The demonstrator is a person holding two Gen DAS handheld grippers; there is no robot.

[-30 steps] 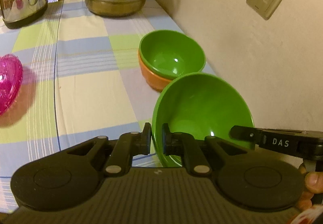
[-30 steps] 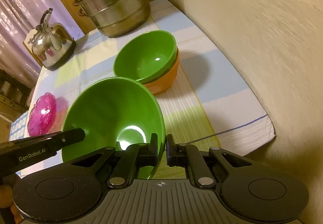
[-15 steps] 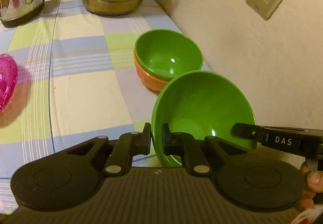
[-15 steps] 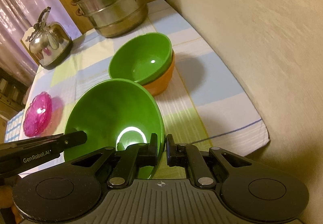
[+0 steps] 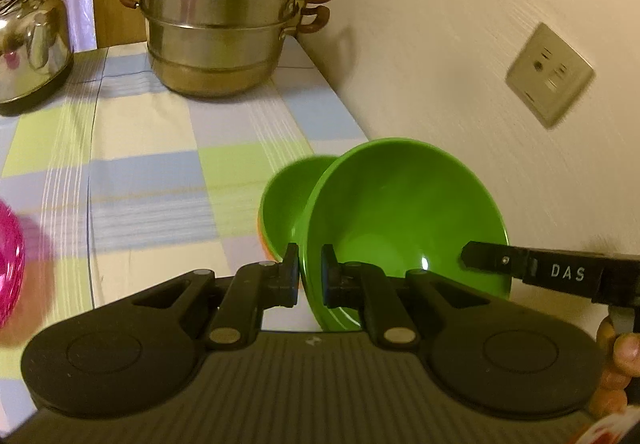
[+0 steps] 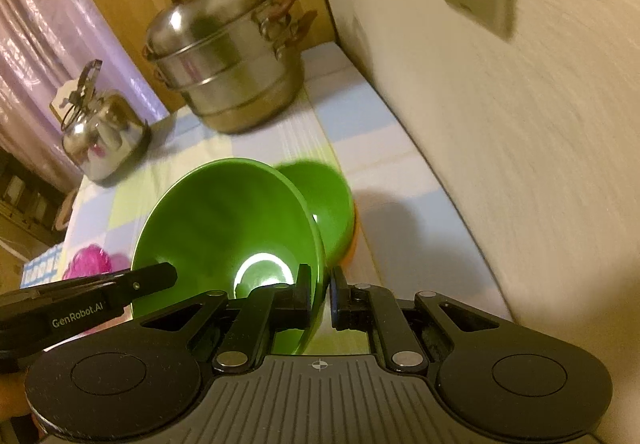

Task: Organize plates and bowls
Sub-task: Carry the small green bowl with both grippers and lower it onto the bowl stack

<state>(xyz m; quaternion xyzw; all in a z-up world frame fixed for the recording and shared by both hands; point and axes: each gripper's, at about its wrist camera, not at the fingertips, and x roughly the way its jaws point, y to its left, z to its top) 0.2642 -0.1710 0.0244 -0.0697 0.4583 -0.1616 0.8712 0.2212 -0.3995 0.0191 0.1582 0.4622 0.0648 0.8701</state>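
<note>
A large green bowl [image 5: 404,212] hangs in the air between my two grippers. My left gripper [image 5: 310,278] is shut on its left rim, and my right gripper [image 6: 320,296] is shut on its right rim [image 6: 316,244]. Behind and below it a smaller green bowl [image 5: 282,204] sits nested in an orange bowl [image 6: 354,240] on the checked tablecloth [image 5: 160,172], near the wall. The held bowl [image 6: 224,224] overlaps this stack and hides most of it. In the right wrist view the left gripper's finger [image 6: 132,286] shows at the left.
A stacked steel steamer pot [image 5: 224,16] stands at the back by the wall, with a steel kettle [image 5: 28,40] to its left. A pink glass dish [image 5: 8,256] lies at the left. Wall sockets [image 5: 548,74] sit on the white wall at the right.
Both grippers have carried the large green bowl forward and a little up, so it now overlaps the nested green and orange bowls. The pot and kettle look nearer.
</note>
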